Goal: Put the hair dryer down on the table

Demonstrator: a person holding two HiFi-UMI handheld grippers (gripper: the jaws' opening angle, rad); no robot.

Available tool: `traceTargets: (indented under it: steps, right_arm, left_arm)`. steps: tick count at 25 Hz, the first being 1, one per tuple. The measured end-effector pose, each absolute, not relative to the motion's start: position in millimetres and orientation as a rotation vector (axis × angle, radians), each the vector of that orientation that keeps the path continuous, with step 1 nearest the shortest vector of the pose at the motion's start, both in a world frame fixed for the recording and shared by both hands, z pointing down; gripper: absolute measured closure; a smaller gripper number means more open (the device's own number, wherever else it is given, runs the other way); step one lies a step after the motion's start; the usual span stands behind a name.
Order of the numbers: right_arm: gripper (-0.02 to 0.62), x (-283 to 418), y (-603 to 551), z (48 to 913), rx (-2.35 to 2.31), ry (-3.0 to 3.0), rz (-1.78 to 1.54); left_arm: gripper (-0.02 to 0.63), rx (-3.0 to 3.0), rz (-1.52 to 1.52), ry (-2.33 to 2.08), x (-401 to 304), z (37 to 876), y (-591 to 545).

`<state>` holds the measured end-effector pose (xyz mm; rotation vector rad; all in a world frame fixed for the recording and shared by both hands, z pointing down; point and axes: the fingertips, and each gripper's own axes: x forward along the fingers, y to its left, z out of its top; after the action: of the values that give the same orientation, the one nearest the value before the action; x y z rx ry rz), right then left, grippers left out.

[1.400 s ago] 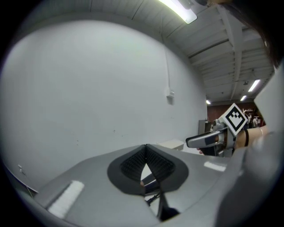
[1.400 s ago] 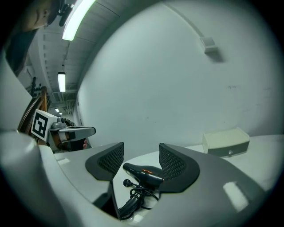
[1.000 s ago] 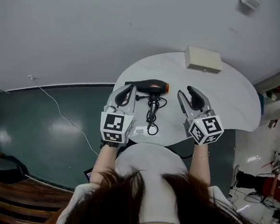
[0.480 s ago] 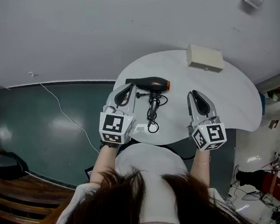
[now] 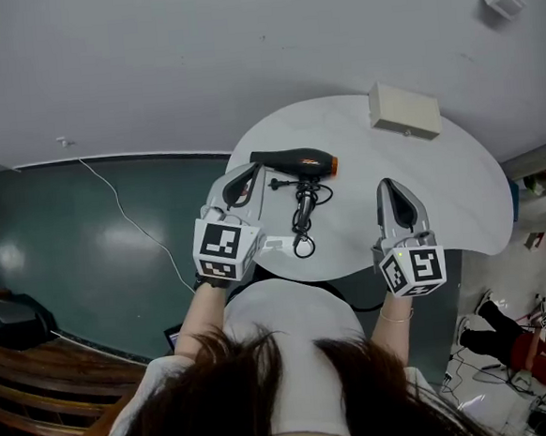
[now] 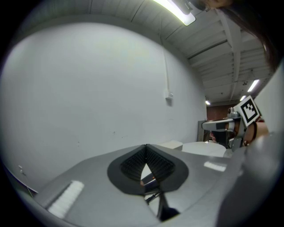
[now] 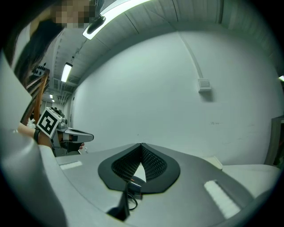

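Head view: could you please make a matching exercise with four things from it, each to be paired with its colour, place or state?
Things:
1. hair dryer
2. box
3. cord
4. left claw

Descriptions:
a. shut, holding nothing
b. at the far edge of the table
c. black with an orange end
d. looped in a bundle

Pairs: 1-c, 2-b, 3-d, 4-a

White tbl: hair dryer, beige box on it.
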<state>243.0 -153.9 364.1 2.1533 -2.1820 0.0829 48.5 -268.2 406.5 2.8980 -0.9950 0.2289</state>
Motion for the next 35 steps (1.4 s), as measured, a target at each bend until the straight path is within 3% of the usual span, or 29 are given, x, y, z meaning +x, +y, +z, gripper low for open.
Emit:
traceTargets:
  steps: [35]
  right_arm:
    - [0.594,241,-165,378,2.168,-2.189,0.156]
  left_arm:
    - [0.549,2.886,0.242,-0.983,48,410,-277]
